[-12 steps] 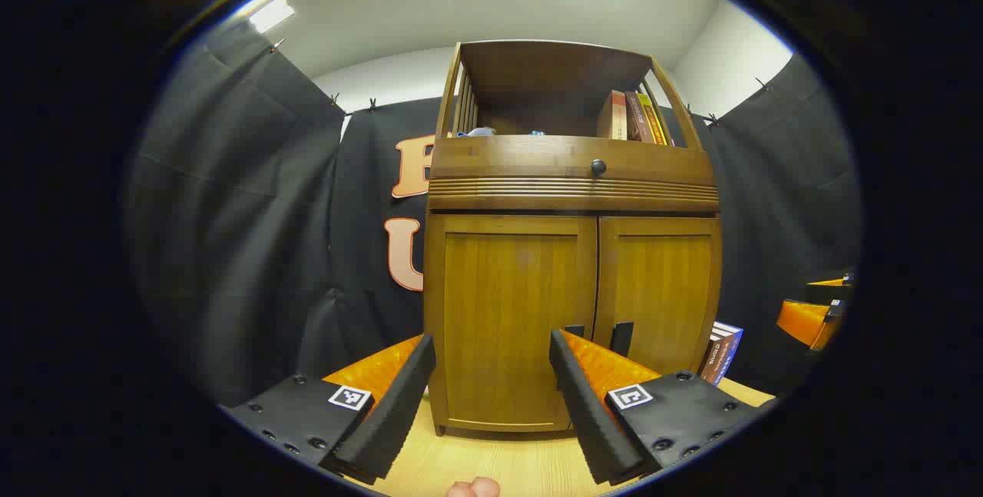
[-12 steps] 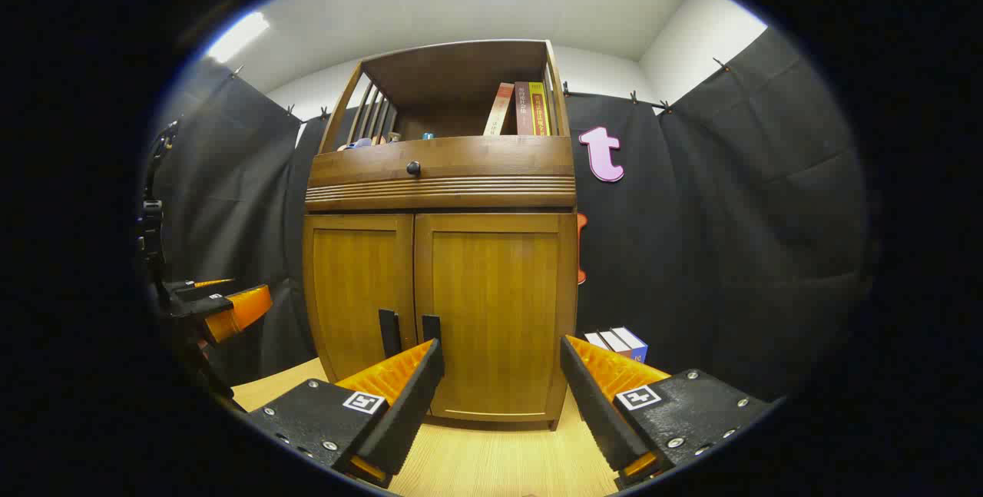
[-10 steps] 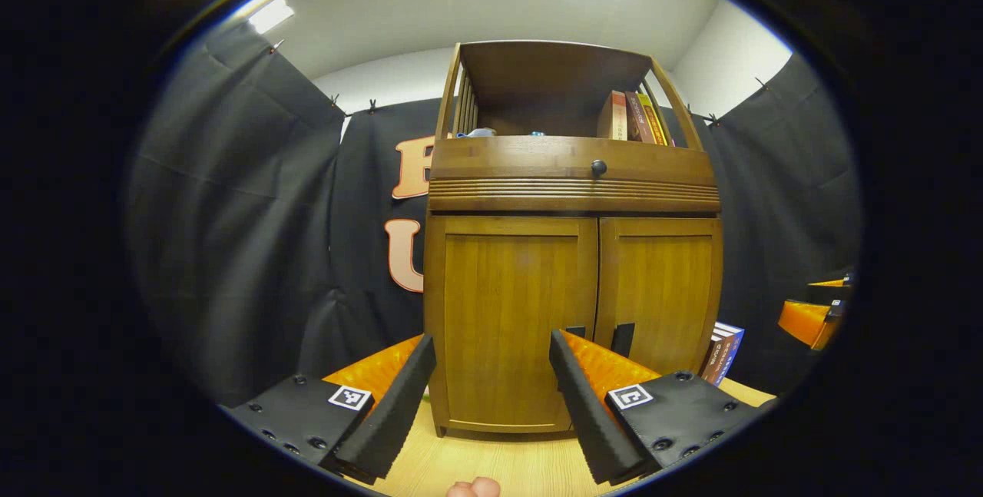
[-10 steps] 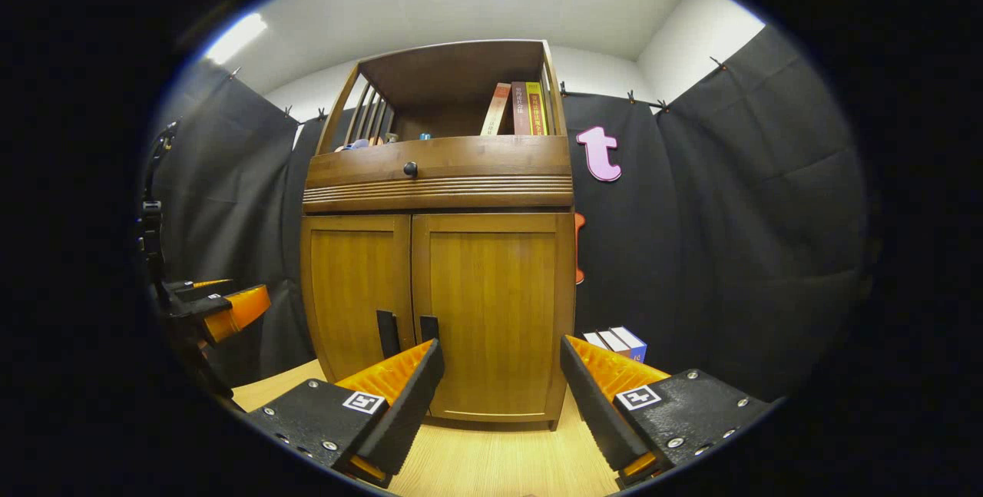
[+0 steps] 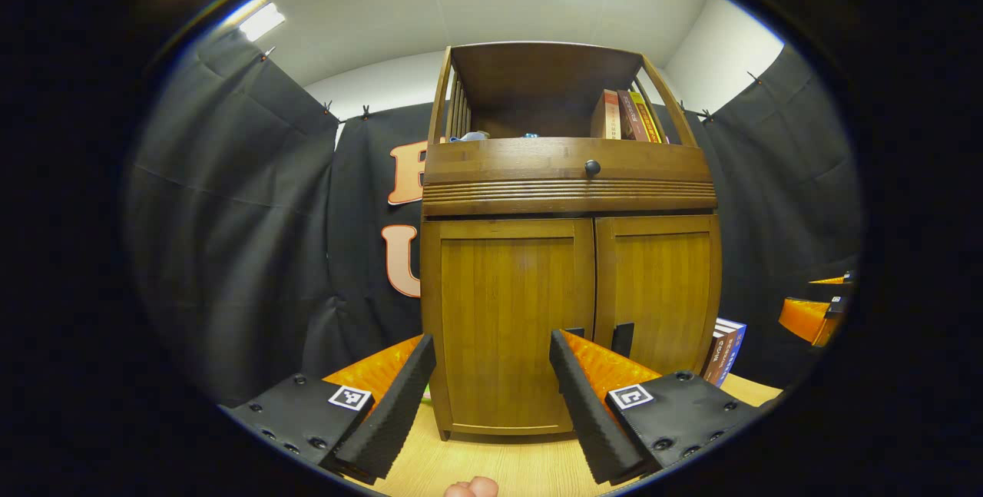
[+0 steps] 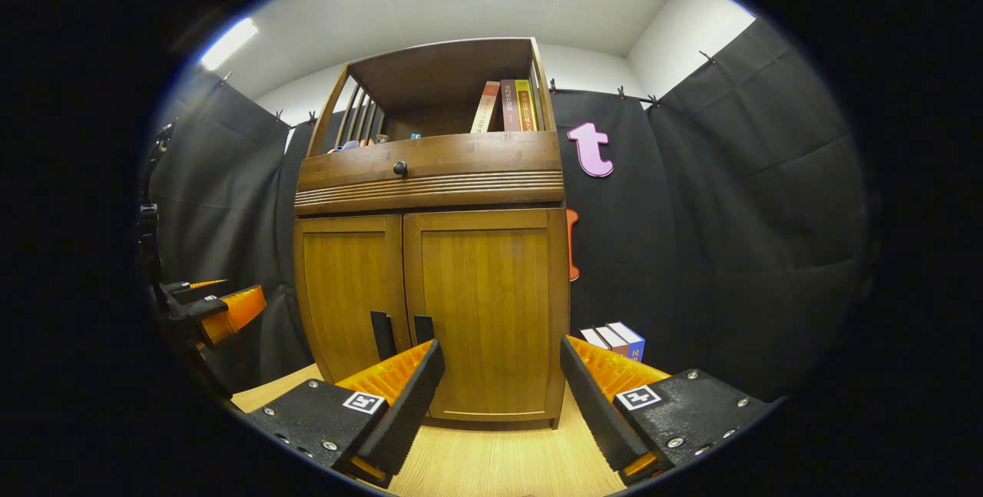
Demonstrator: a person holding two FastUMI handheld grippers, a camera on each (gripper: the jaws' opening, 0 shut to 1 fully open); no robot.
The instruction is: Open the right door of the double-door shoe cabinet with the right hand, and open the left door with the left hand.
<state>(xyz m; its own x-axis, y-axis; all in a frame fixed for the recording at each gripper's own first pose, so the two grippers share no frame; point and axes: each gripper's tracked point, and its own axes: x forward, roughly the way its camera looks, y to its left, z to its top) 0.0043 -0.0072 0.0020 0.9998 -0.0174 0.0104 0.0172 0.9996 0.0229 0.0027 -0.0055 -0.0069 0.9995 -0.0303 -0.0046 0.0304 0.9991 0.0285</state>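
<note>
**Both doors shut, grippers facing the cabinet**

Since 0.6 s ago both cameras have tipped slightly: the shoe cabinet [image 5: 568, 251] sits a little lower in the left gripper view and a touch left in the right gripper view. Left gripper [image 5: 491, 351] has its fingers spread apart, nothing between them, in front of the left door [image 5: 507, 328]. Right gripper [image 6: 501, 355] likewise spread and empty, before the right door [image 6: 488, 313]. Both doors closed, flush. Two dark handles [image 6: 401, 334] stand side by side at the centre seam, untouched. Cabinet stands on a light wooden tabletop [image 6: 499, 462]. Books [image 6: 614, 339] lie beside its right side; more books [image 5: 622, 114] upright on the open top shelf. Drawer knob [image 5: 592, 167] above the doors.
</note>
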